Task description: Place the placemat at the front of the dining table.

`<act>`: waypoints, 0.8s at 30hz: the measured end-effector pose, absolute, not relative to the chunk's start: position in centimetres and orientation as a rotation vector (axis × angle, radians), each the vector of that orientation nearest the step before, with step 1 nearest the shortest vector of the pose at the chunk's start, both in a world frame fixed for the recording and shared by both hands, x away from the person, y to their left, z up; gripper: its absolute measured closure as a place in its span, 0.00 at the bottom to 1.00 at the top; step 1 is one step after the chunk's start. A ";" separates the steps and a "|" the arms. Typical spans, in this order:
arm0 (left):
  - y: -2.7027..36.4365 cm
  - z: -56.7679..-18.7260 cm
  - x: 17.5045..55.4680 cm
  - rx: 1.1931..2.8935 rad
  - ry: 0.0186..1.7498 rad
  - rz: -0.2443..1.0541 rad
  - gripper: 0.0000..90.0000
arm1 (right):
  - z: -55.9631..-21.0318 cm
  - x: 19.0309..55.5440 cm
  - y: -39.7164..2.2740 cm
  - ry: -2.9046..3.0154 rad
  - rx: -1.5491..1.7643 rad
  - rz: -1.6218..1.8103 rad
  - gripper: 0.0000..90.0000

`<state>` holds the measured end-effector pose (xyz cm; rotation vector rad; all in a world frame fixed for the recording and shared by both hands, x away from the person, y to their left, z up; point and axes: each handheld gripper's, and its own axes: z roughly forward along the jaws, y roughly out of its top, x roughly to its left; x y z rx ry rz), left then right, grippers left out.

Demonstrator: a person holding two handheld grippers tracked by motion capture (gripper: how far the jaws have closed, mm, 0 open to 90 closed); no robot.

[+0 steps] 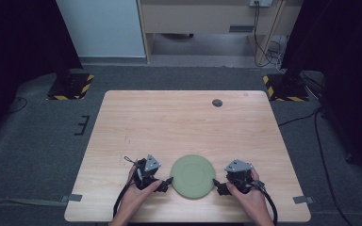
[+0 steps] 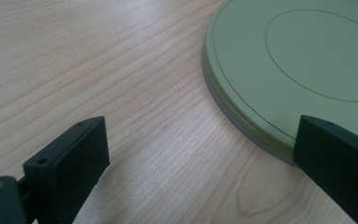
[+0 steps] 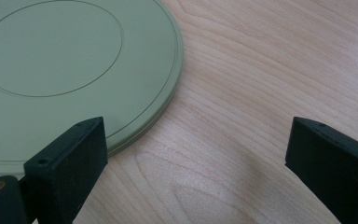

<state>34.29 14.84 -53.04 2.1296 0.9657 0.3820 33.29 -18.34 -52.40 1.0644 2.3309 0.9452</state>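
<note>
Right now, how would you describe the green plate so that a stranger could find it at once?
Look at the wooden table, then at its near edge, where two hands come in. The plate lies flat between the left hand-held gripper and the right hand-held gripper. It is round, pale green, with a ring line on top.

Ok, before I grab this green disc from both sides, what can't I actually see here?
- Underside of the green disc: hidden against the table in every view.
- Disc's far side: cut off by the frame edge in both gripper views.
- Dark round spot on the table, high view: too small to identify.
</note>
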 end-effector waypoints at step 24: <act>14.8 -53.1 34.7 2.101 1.008 0.425 0.00 | -52.7 34.0 -18.2 2.279 1.120 0.950 0.02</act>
